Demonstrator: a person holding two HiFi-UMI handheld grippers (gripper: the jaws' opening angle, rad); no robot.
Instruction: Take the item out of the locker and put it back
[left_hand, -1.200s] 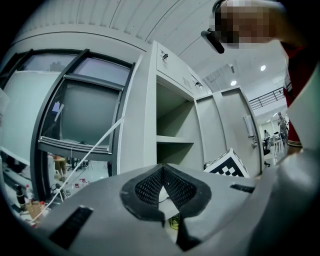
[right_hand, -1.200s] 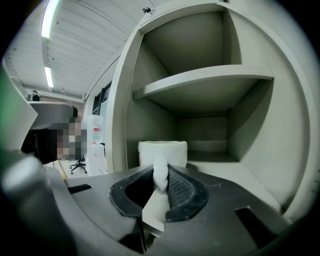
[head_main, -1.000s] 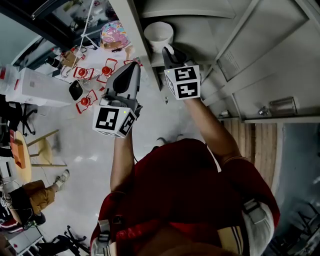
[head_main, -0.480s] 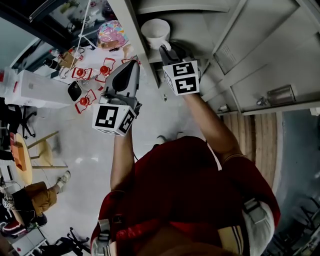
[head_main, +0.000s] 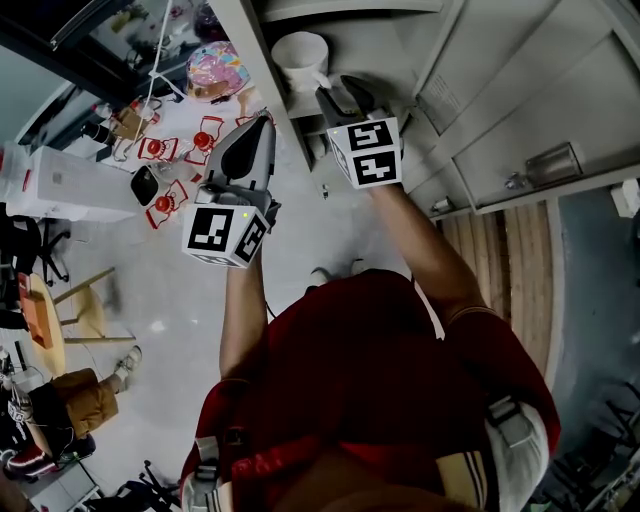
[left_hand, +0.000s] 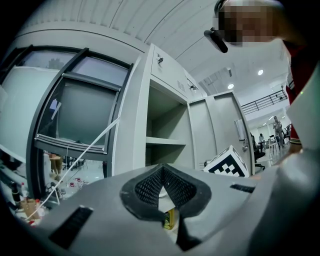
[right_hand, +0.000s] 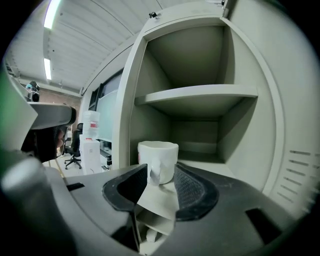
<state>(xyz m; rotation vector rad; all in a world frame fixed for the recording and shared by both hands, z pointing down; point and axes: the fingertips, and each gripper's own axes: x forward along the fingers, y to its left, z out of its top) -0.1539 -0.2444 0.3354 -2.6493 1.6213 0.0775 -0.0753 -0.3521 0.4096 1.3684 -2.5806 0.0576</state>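
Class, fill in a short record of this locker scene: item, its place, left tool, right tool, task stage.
Item: white mug
Place: upright inside the open locker, below a shelf
Left tool: shut, empty, outside the locker
Right tool: jaws just opened, mug handle in the gap, pads clear of it
Stage: mug stands in the locker, ungripped

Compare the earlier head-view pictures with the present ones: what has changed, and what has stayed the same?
The right gripper has just been opening its jaws, letting go of the handle of the white mug, which now sits loose between them. The mug stayed standing on the locker shelf. The left gripper stayed shut outside the locker.
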